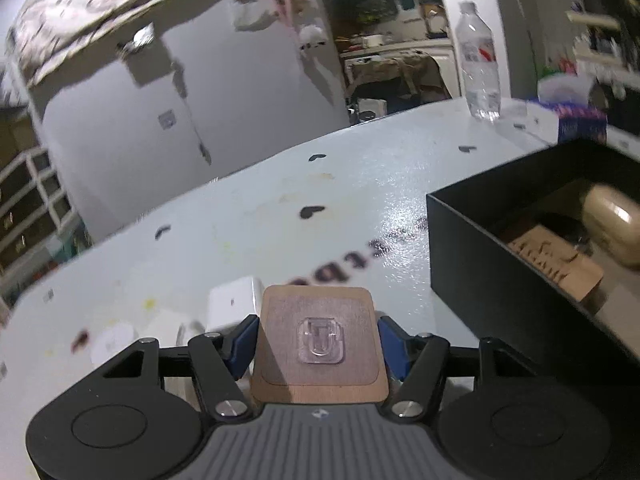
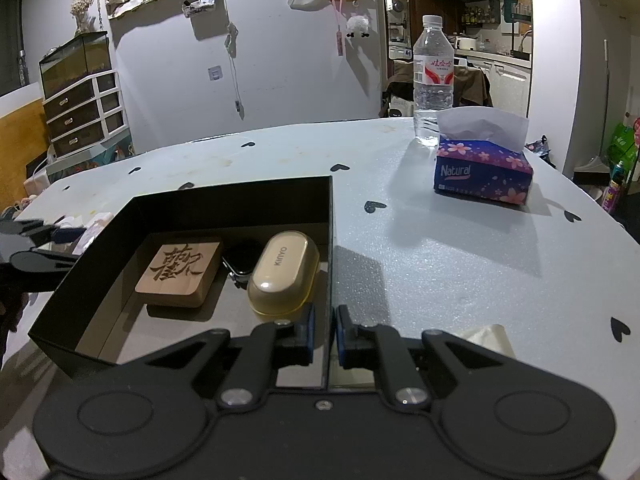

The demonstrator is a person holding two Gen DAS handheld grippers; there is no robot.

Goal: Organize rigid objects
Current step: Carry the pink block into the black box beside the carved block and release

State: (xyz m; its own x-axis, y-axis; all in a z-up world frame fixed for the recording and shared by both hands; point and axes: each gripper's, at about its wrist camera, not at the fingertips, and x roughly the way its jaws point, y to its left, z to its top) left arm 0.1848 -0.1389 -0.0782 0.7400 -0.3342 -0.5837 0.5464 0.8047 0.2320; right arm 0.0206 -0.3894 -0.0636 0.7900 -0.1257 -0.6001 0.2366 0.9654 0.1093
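My left gripper (image 1: 318,338) is shut on a square wooden block with a clear plastic hook (image 1: 320,340) stuck on it, held above the pale table (image 1: 320,208), left of the black box (image 1: 480,264). My right gripper (image 2: 325,332) is shut on the box's right wall (image 2: 330,240). Inside the box lie a carved wooden block (image 2: 180,274), a beige KINYO case (image 2: 282,274) and a dark watch-like item (image 2: 240,258). The left gripper shows at the left edge of the right wrist view (image 2: 52,236).
A white adapter (image 1: 232,302) and small pale items (image 1: 112,340) lie on the table under my left gripper. A water bottle (image 2: 432,76) and a blue tissue box (image 2: 482,170) stand at the far right. A crumpled tissue (image 2: 486,336) lies near my right gripper.
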